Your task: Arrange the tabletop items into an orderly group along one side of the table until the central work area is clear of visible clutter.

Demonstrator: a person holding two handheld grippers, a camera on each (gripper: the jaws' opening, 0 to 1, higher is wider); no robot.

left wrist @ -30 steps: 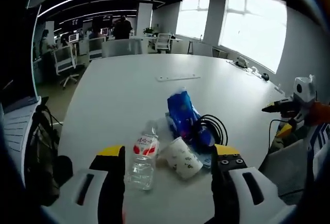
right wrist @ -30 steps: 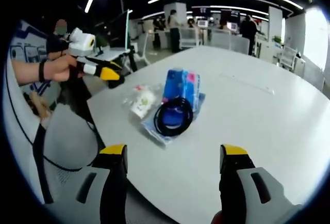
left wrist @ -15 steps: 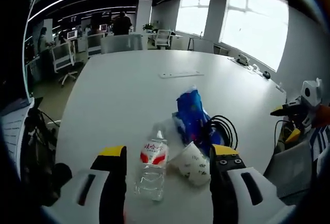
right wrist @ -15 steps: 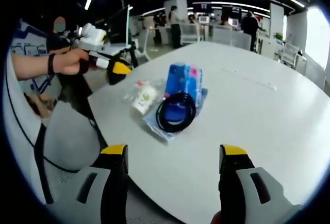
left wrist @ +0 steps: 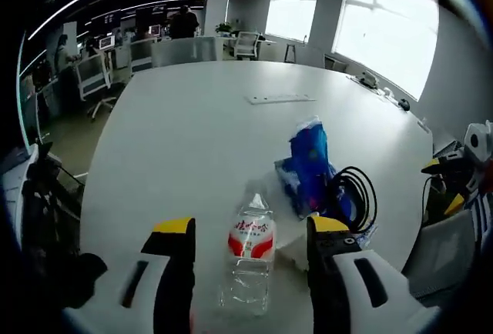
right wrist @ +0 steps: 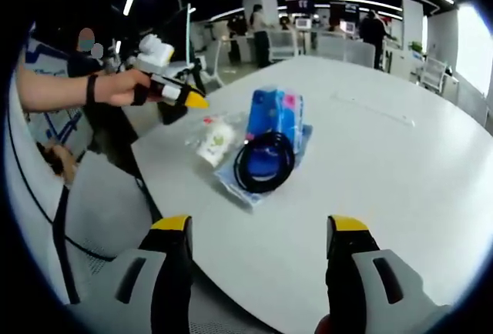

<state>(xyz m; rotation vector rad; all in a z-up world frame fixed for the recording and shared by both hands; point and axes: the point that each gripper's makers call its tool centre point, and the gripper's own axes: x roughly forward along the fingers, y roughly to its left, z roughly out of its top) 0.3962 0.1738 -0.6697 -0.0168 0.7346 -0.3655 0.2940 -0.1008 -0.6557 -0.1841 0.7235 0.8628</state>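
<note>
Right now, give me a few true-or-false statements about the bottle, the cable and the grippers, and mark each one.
1. The water bottle lies between the left gripper's open jaws. True.
2. The coiled black cable hangs off the table edge. False: it rests on the table against the blue pack.
3. The right gripper is shut on the cable. False: it is open, short of it.
4. The bottle's label is red and white. True.
</note>
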